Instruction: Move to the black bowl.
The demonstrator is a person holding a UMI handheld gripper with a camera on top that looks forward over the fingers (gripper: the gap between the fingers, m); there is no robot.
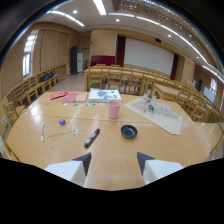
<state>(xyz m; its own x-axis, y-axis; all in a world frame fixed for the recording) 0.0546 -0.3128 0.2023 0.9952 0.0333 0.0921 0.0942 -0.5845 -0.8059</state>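
A small black bowl (129,131) sits on the light wooden table (107,160), ahead of my fingers and slightly toward the right one. My gripper (114,160) hovers above the table's near part, open, with nothing between its two dark-tipped fingers. Bare tabletop lies between the fingertips and the bowl.
A black marker-like object (92,137) lies left of the bowl. A pink cup (114,108) stands beyond it. Farther off are a printed sheet (104,95), red items (59,95), a cloth with clutter (157,114), a purple piece (62,121) and small utensils (43,132). Wooden chairs ring the table.
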